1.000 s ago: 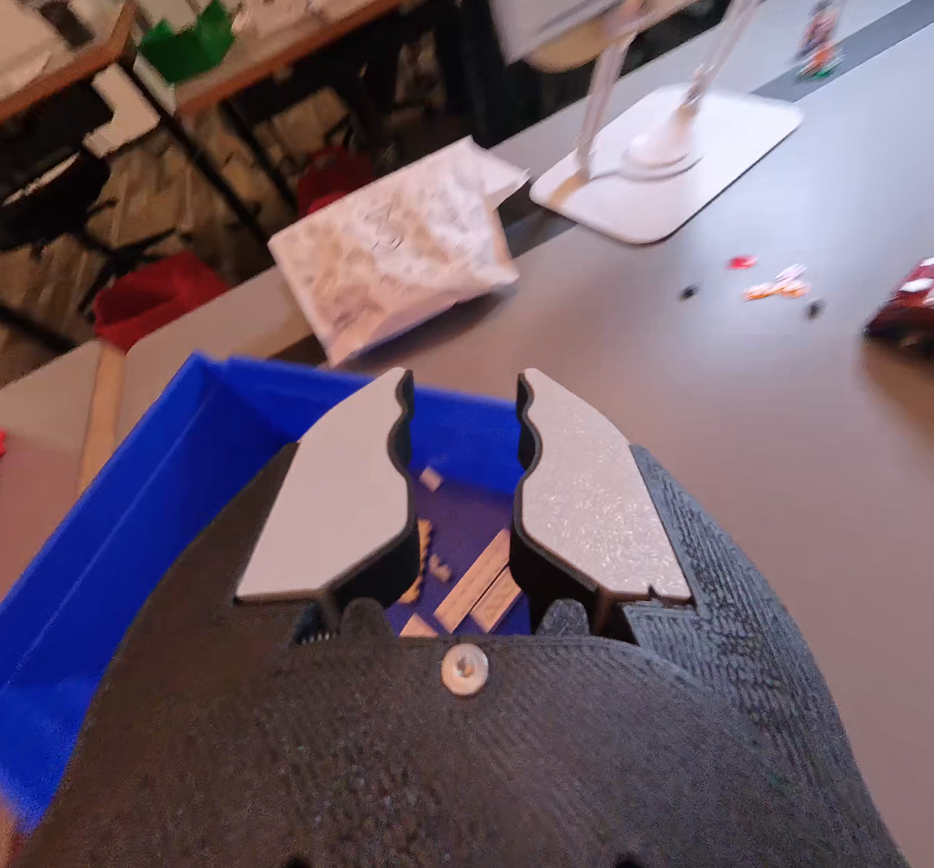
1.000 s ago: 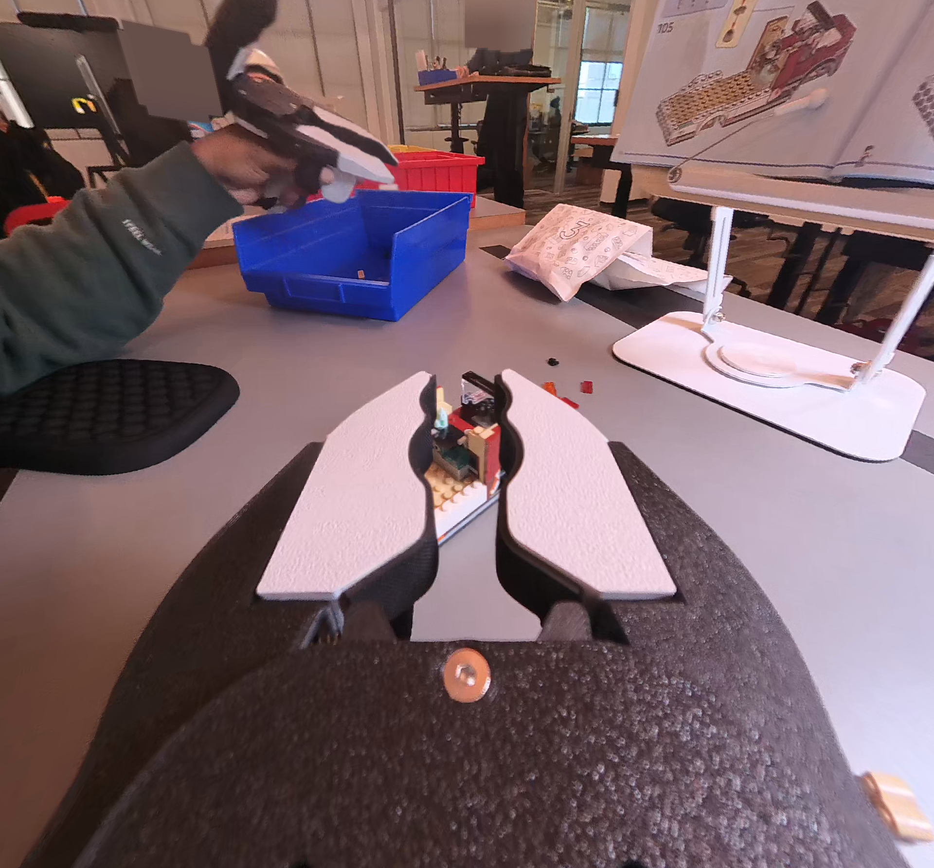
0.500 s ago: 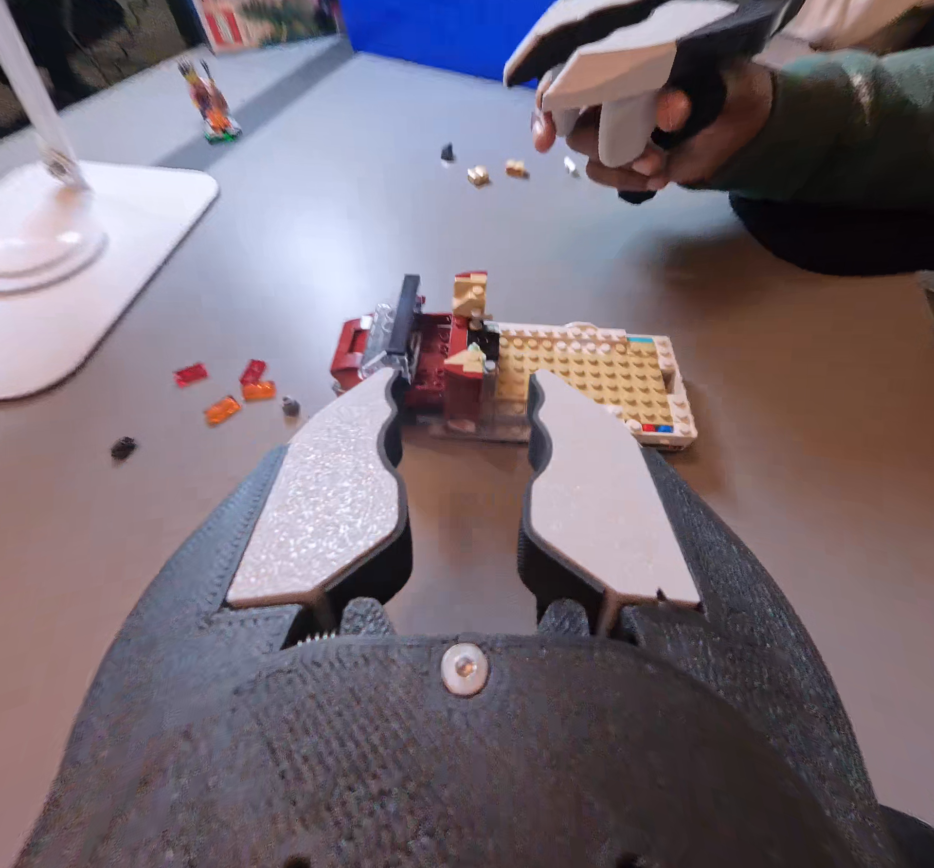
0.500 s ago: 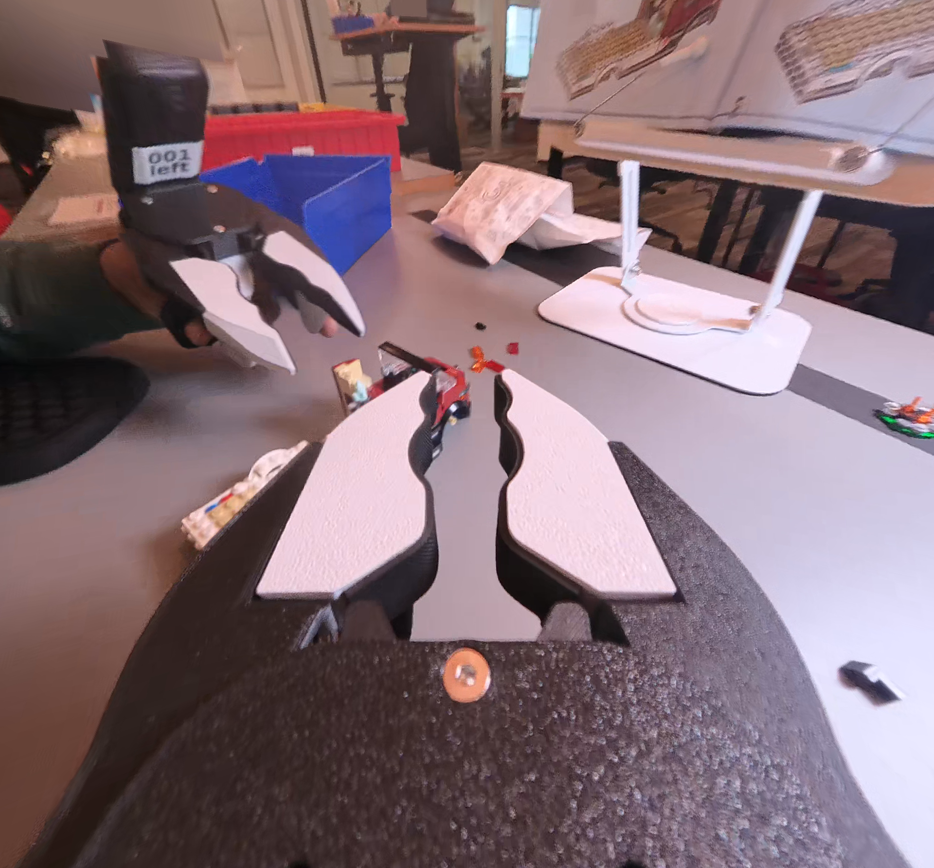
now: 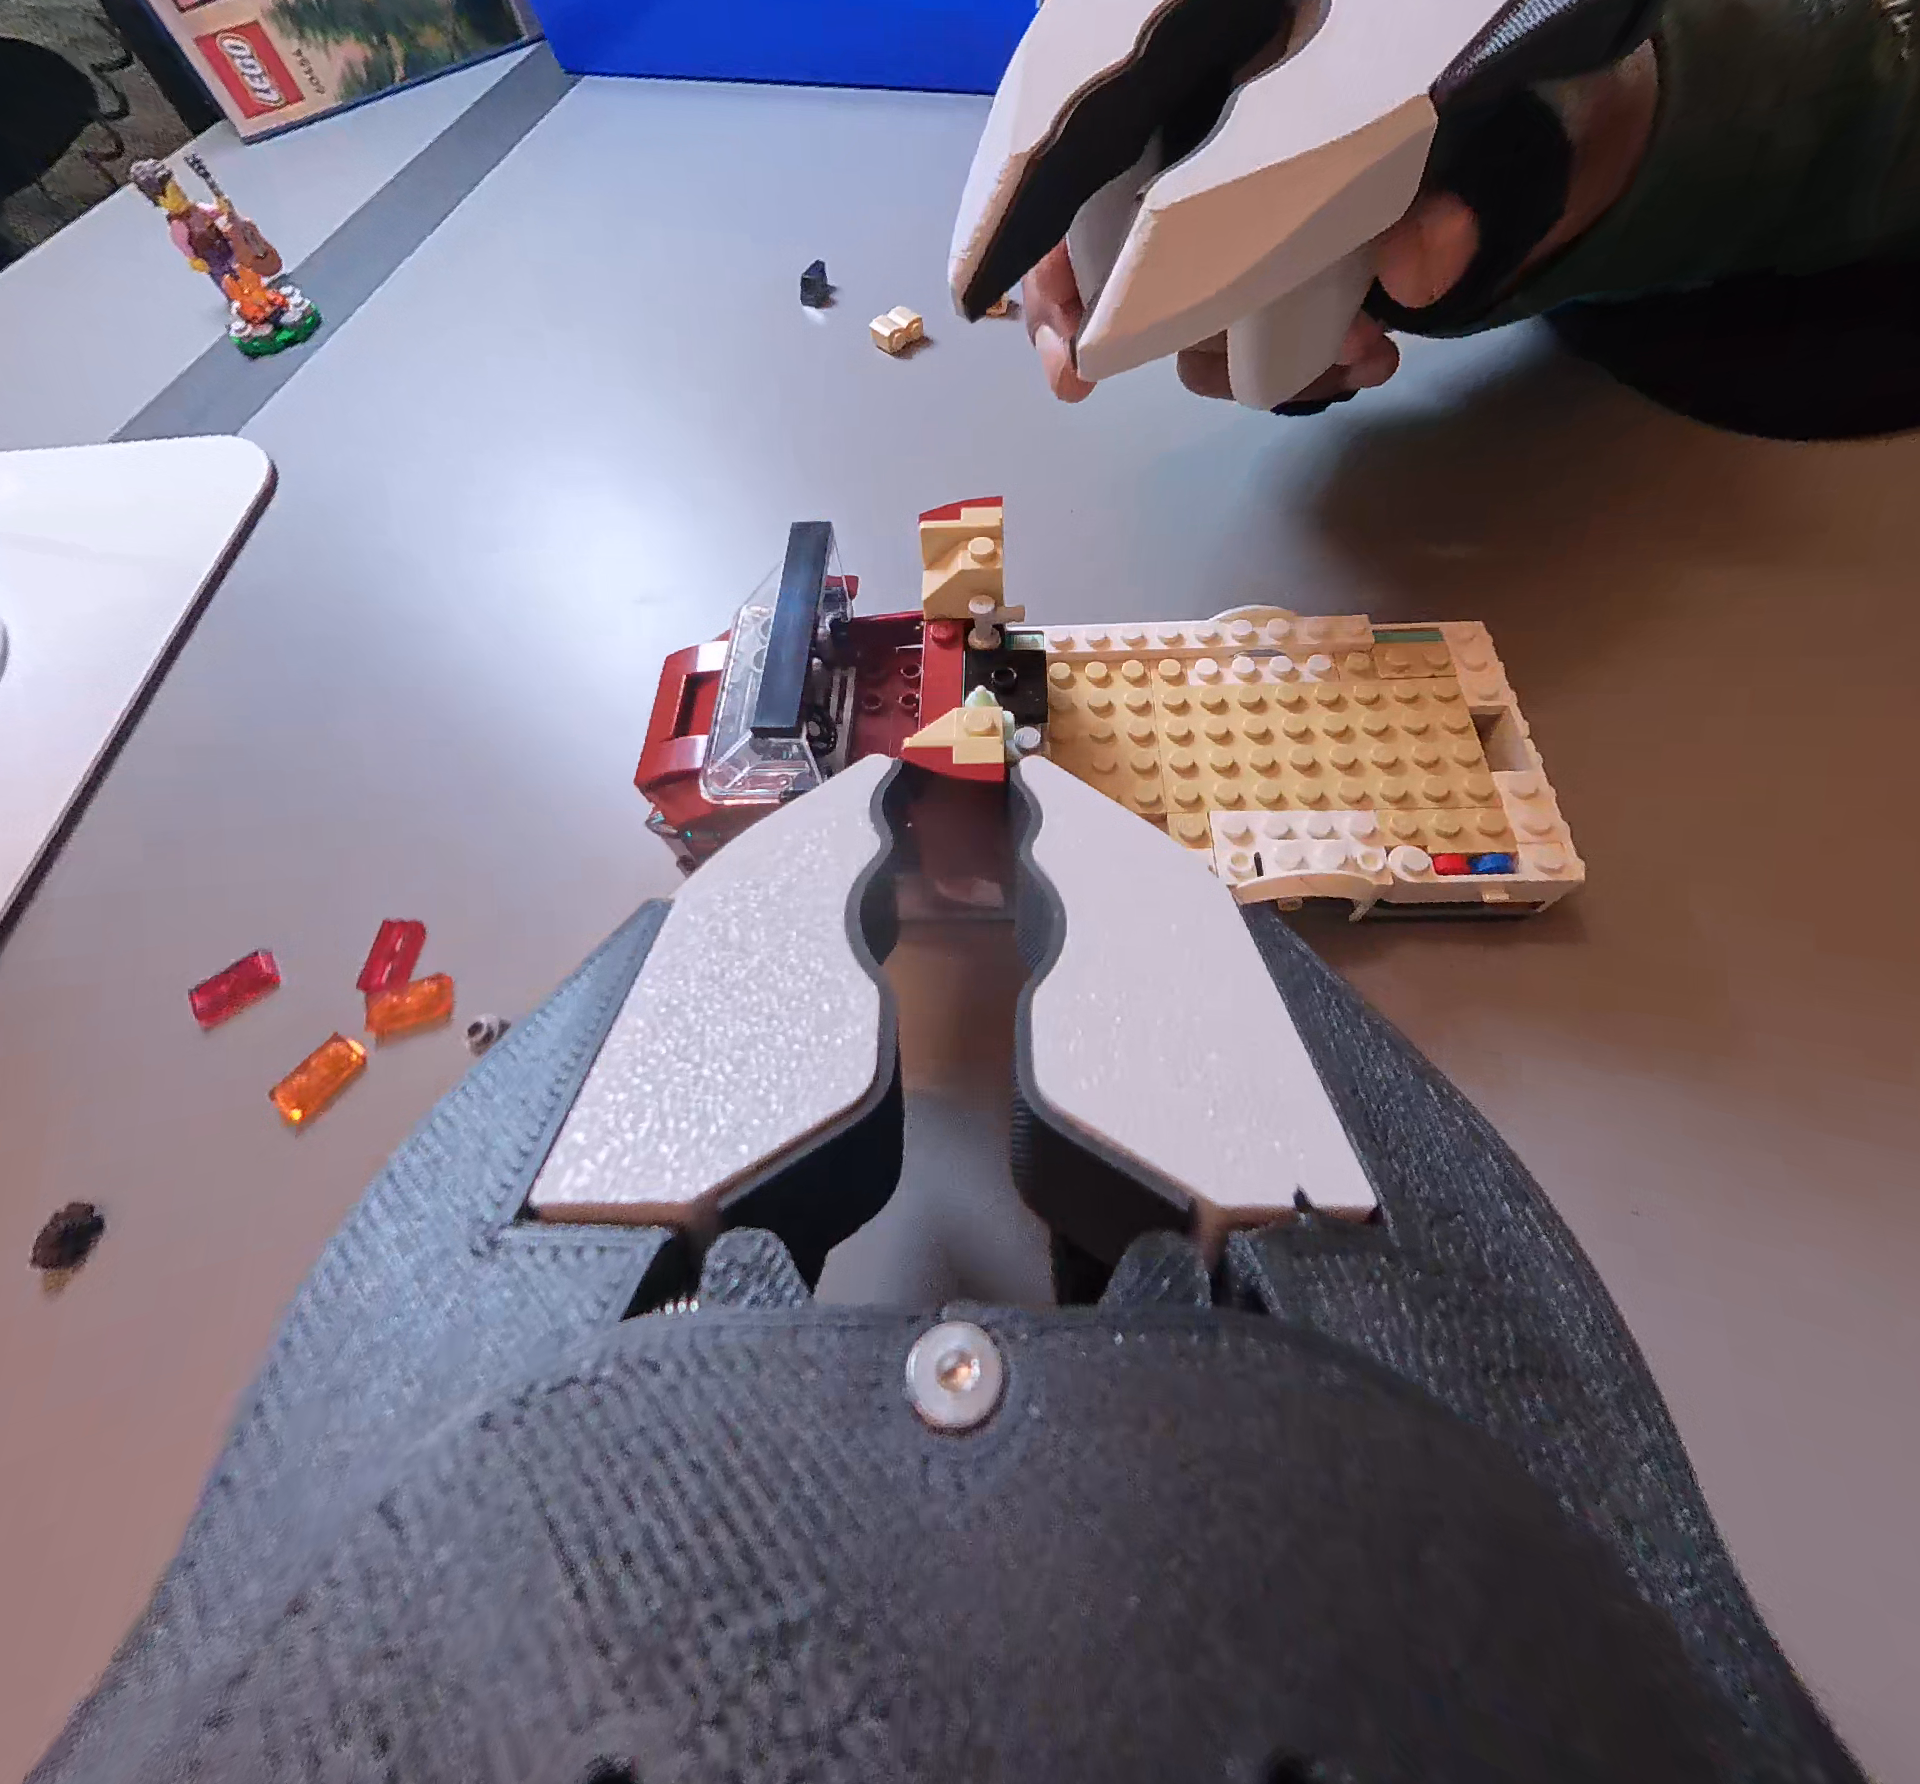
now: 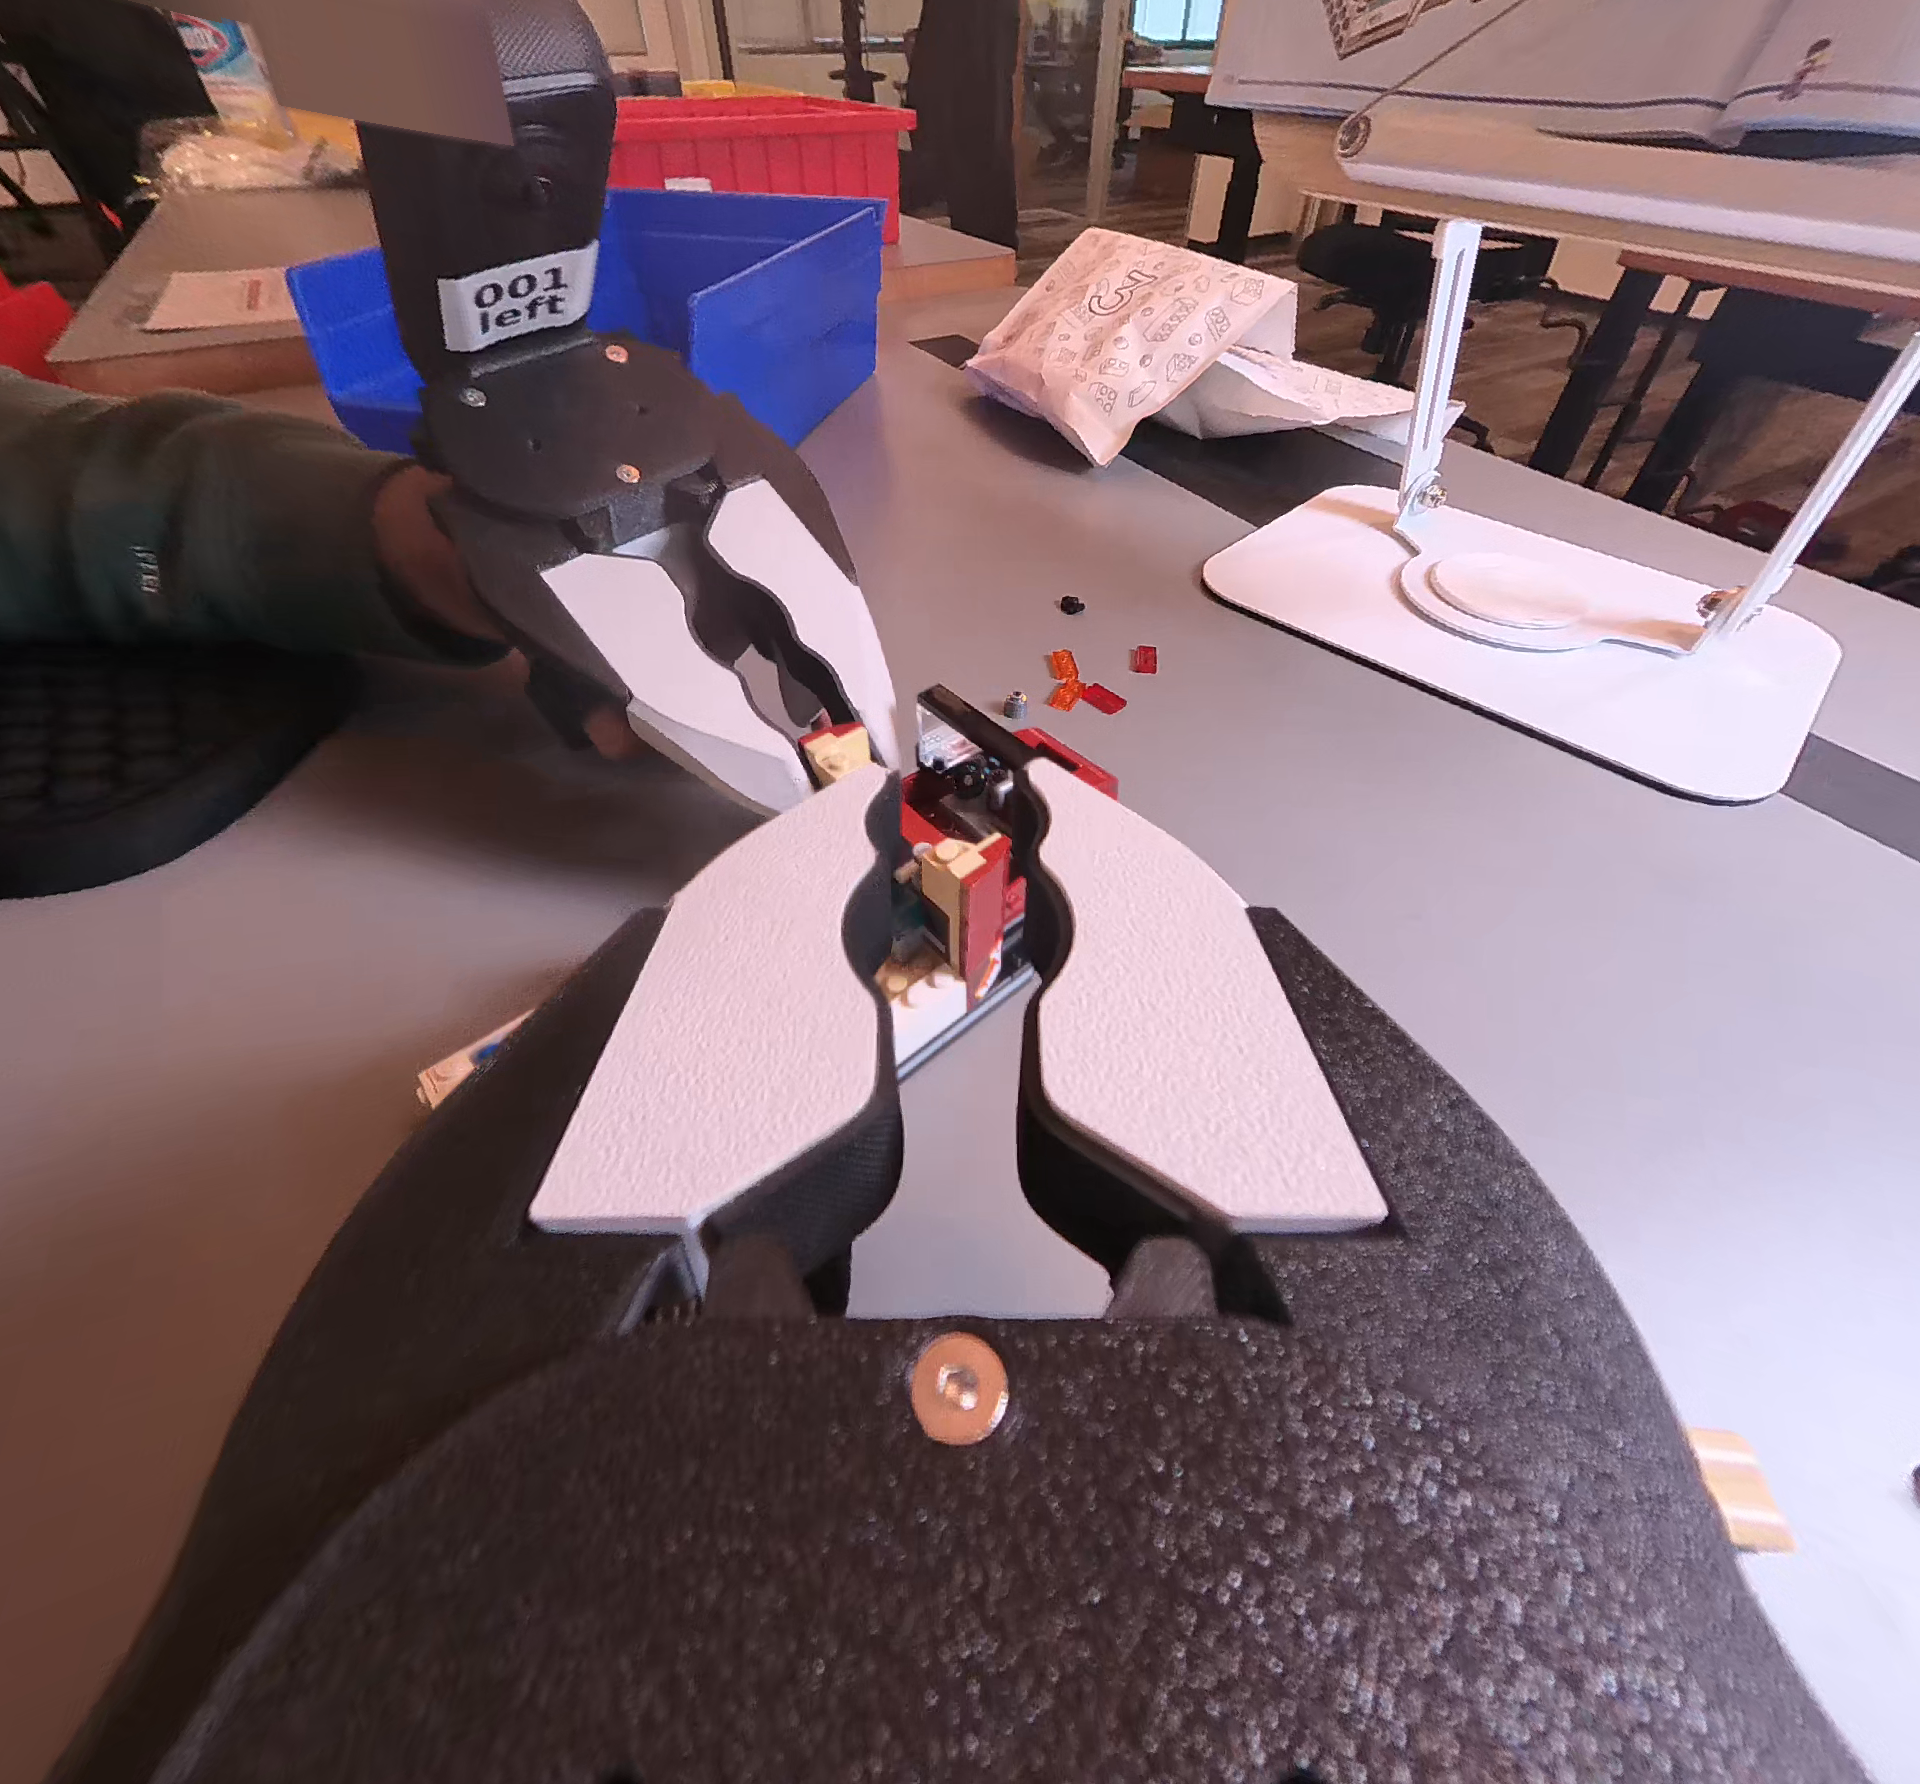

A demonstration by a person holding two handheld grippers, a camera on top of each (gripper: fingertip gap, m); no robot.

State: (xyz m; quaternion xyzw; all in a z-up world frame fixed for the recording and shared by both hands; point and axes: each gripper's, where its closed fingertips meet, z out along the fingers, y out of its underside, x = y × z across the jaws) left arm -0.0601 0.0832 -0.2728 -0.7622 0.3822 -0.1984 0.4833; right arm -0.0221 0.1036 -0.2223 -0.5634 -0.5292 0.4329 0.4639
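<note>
The left gripper (image 5: 954, 768) has its jaws drawn in on a toy brick car (image 5: 1299, 747) that sits on the grey table (image 5: 499, 487). The two fingertips pinch the near red side wall (image 5: 961, 766), the one topped with a tan wedge, just behind the clear windshield (image 5: 758, 695). The tan studded bed of the car stretches off to the right of these jaws. To their left lie a few loose red and orange clear pieces (image 5: 395, 955), and farther left is the corner of a white stand base (image 5: 125, 571). The right gripper (image 5: 1023, 337) hangs above the table beyond the car, apart from it. Its jaws are narrowly parted, with nothing between the tips. Just left of its tips lie a small tan piece (image 5: 899, 328) and a black piece (image 5: 816, 285). A blue bin (image 6: 790, 300) stands well behind both grippers.
</note>
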